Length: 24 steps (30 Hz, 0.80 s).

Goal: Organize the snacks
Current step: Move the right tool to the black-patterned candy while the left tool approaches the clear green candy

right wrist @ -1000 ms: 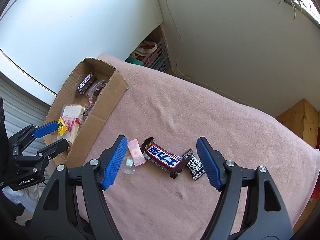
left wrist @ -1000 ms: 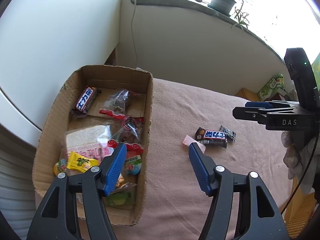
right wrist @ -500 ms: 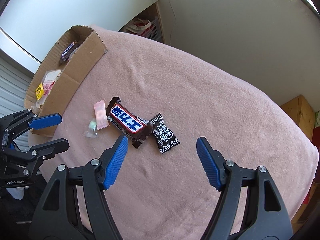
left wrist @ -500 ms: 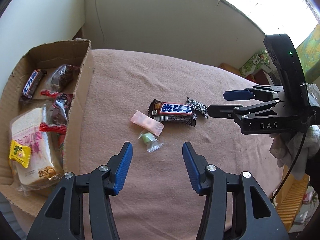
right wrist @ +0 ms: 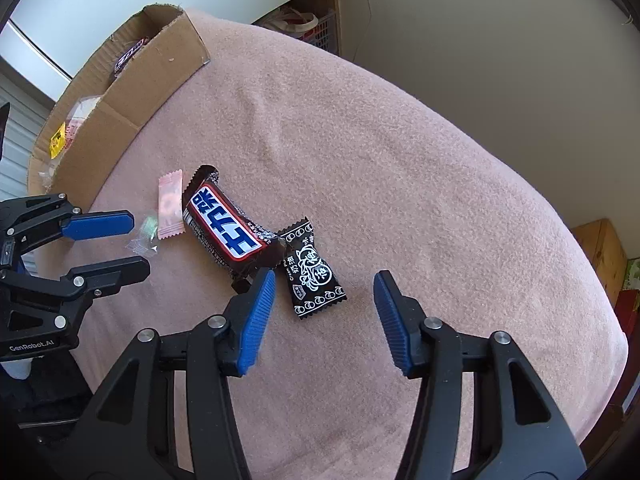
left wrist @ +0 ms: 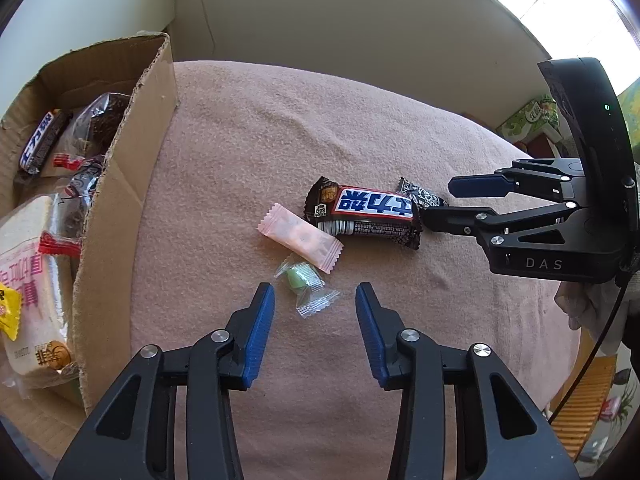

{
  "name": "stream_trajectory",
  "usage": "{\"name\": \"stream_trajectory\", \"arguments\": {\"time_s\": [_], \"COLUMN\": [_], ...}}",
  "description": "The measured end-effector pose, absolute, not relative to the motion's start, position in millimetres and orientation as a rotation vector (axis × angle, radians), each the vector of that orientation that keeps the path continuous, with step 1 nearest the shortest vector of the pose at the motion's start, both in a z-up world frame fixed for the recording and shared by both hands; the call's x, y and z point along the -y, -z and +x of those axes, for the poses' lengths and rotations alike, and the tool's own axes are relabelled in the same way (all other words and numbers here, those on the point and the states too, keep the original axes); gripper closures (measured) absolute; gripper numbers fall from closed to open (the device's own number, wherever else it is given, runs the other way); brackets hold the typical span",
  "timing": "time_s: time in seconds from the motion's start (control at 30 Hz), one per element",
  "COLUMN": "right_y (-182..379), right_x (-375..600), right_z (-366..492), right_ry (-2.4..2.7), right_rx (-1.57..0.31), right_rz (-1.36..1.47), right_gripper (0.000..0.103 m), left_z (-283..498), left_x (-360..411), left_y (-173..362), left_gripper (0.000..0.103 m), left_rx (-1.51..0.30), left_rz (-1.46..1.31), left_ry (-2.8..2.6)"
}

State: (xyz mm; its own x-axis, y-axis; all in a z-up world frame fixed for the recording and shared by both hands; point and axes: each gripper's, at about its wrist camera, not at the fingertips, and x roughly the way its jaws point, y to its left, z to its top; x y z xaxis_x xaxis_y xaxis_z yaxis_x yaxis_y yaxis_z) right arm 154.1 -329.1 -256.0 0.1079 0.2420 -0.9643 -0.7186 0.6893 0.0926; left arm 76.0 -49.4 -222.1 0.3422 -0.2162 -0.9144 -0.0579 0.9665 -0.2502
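Four loose snacks lie on the pink cloth: a green candy in clear wrap (left wrist: 302,280), a pink packet (left wrist: 300,238), a dark chocolate bar (left wrist: 366,210) and a black-and-white candy (right wrist: 314,276). My left gripper (left wrist: 314,296) points down at the green candy. Its jaws are closing, the candy sits just ahead of the tips, and the pads do not touch it. My right gripper (right wrist: 325,284) straddles the black-and-white candy, jaws closing, pads not pressing on it. In the right wrist view, the left gripper (right wrist: 138,244) hangs over the green candy (right wrist: 148,228).
An open cardboard box (left wrist: 120,184) stands left of the snacks, holding a sandwich pack (left wrist: 28,280), a chocolate bar and several wrapped snacks. The cloth (right wrist: 400,184) drops off at its right and near edges. A wooden crate (right wrist: 600,252) stands beyond the right edge.
Both grippers have sunk closer to the cloth and their jaws have narrowed. The left one swung away from the box to the green candy; the right one now straddles the black-and-white candy.
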Motion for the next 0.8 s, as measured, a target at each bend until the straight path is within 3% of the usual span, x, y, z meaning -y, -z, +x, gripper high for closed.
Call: {"name": "stream_trajectory", "arguments": {"time_s": [0.17,0.37,0.73,0.8], "right_y": [261,263,266,269], "right_x": [324,315,297,290], "right_z": [152,153,156,157], "right_ry": [-0.744,-0.738,-0.747,-0.756], "right_rx": [-1.279,-1.264,-1.245,-1.243], "right_rz": [-0.483,-0.508,-0.559,-0.557], "right_gripper": [0.055,0.055,0.055,0.061], "left_z": [81,90,90,88], "left_x": [54,63,62,58], "left_y": [227,233,233,232], "left_gripper": [0.065,0.080,0.081,0.081], "left_rx": [-1.229,-1.225,-1.212,-1.209], "left_rz": [-0.244,-0.228,-0.235,-0.237], "left_ry": [0.096,0.090,0.102,0.103]}}
